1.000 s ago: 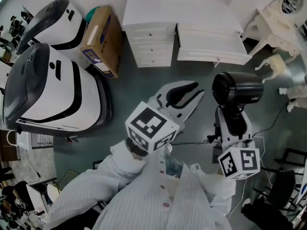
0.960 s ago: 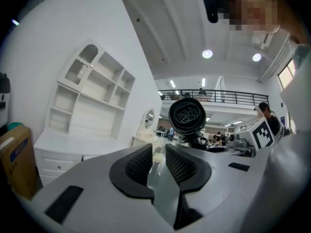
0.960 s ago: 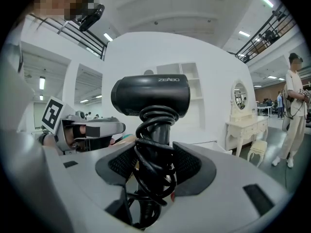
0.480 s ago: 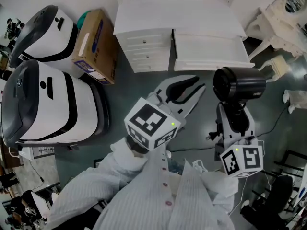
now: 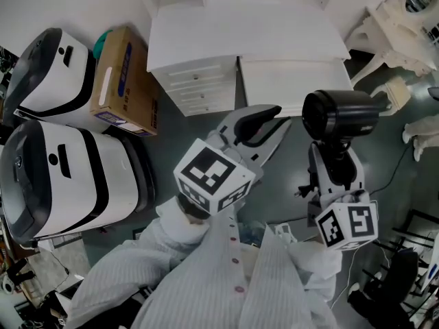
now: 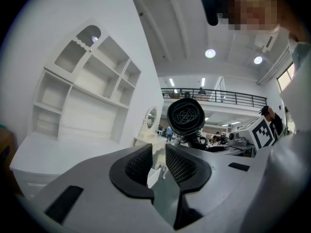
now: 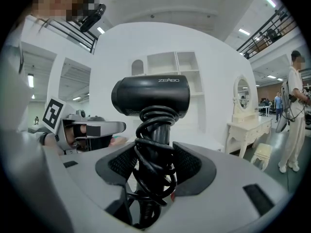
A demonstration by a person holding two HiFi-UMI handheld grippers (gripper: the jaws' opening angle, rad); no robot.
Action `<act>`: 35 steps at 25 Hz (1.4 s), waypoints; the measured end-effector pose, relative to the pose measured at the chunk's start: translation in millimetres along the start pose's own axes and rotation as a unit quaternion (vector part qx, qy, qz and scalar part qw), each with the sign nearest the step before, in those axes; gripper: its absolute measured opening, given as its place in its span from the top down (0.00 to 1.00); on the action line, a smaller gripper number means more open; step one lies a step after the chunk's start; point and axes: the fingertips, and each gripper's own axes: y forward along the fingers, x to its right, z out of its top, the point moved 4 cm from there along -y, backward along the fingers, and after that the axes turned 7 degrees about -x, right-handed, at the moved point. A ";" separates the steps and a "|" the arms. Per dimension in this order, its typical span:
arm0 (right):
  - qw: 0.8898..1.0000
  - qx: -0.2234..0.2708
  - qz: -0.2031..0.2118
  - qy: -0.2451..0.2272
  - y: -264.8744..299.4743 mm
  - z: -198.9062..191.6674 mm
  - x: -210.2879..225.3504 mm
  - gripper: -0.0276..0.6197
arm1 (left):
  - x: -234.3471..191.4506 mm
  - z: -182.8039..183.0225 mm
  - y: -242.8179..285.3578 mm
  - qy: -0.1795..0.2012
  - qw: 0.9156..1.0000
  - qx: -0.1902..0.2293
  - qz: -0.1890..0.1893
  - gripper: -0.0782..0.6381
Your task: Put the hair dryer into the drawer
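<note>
Black cord coils wrap the handle of the black barrel-bodied hair dryer (image 7: 150,96), and the right gripper (image 7: 155,165) is clamped on that handle, one meshed pad on each side. The coils and jaws cover the lower handle; its end cannot be seen. The dryer stands upright above the gripper, barrel level, held over the dark green floor (image 5: 185,132) near the white drawer unit (image 5: 199,88) and not touching it.

The left gripper (image 6: 156,161) is just beside it, jaws parted by a narrow gap with nothing between them.

Three small drawer fronts with knobs are closed. Whether the wide white section (image 5: 291,81) to their right is a pulled-out drawer cannot be determined.

Left of the unit lies a brown cardboard box (image 5: 123,81), then two rounded black-and-white machines (image 5: 68,177). An ornate white dressing table (image 5: 398,19) is cut off at the right edge. A standing person (image 7: 294,110) shows in the right gripper view.
</note>
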 end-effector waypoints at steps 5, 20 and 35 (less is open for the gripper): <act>1.000 -0.007 -0.008 0.006 27.7 6.6 5.7 0.64 | -25.6 1.8 16.8 -0.002 1.000 -0.009 -0.012 0.76; 1.000 -0.017 -0.004 0.014 91.3 18.2 44.3 0.64 | -79.4 11.3 67.2 -0.005 1.000 -0.012 -0.006 0.76; 0.998 -0.035 0.046 0.001 196.4 64.4 157.3 0.64 | -148.2 48.4 189.8 -0.021 0.999 -0.009 0.048 0.76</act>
